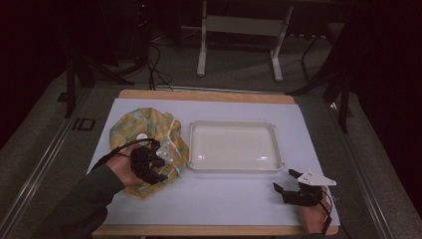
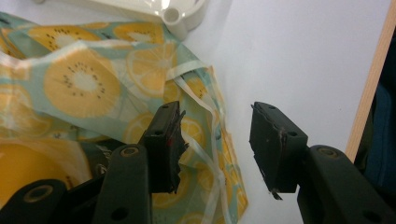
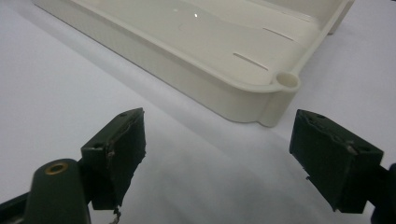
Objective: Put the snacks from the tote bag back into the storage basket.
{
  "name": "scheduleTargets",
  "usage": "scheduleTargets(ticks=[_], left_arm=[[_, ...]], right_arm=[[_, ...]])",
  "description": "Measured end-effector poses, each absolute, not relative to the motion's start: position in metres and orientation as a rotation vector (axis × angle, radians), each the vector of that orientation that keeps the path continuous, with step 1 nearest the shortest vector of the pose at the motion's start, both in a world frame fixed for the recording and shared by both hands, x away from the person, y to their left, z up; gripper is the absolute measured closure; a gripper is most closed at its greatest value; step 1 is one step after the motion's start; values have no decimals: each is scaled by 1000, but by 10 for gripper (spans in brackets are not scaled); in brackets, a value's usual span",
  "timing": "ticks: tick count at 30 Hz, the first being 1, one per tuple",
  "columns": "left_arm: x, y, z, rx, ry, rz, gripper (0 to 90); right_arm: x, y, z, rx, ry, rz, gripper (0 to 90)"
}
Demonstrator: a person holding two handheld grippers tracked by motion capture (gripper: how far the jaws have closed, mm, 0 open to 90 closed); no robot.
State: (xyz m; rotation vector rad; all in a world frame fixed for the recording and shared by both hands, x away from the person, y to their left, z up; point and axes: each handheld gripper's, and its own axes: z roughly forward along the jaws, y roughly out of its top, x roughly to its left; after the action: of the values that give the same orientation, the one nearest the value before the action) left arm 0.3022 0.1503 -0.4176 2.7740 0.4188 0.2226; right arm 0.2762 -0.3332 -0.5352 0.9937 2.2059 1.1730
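You work at a table (image 1: pixel 219 97) with a wooden top, most of it covered by a white sheet (image 1: pixel 224 199); bare wood shows along the far and near edges. Around the table the floor is grey carpet, the room is dark, and the legs of a white frame (image 1: pixel 201 55) stand on the floor beyond the far edge. The letters "ID" (image 1: pixel 82 124) can be read on the floor to the left of the table.

A cloth printed with yellow citrus slices (image 1: pixel 144 132) lies on the left part of the sheet, with a white ribbon (image 2: pixel 205 154) running along its edge. A cream plastic tray (image 1: pixel 234 124) sits at the centre, just beside the cloth.

Your left gripper (image 1: pixel 158 169) is over the near right edge of the cloth. Its jaws stand partly apart; the cloth edge and ribbon lie between them, but the pads do not press on it. Your right gripper (image 1: pixel 284 180) rests near the tray's near right corner, jaws wide apart with bare sheet between them.
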Motion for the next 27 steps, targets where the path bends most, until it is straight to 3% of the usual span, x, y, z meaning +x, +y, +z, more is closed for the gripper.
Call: scheduleTargets(ticks=[27], left_arm=[[325,146,-381,2806,402,262,538]], right_arm=[[276,-333,-535,990,2208,1170,180]])
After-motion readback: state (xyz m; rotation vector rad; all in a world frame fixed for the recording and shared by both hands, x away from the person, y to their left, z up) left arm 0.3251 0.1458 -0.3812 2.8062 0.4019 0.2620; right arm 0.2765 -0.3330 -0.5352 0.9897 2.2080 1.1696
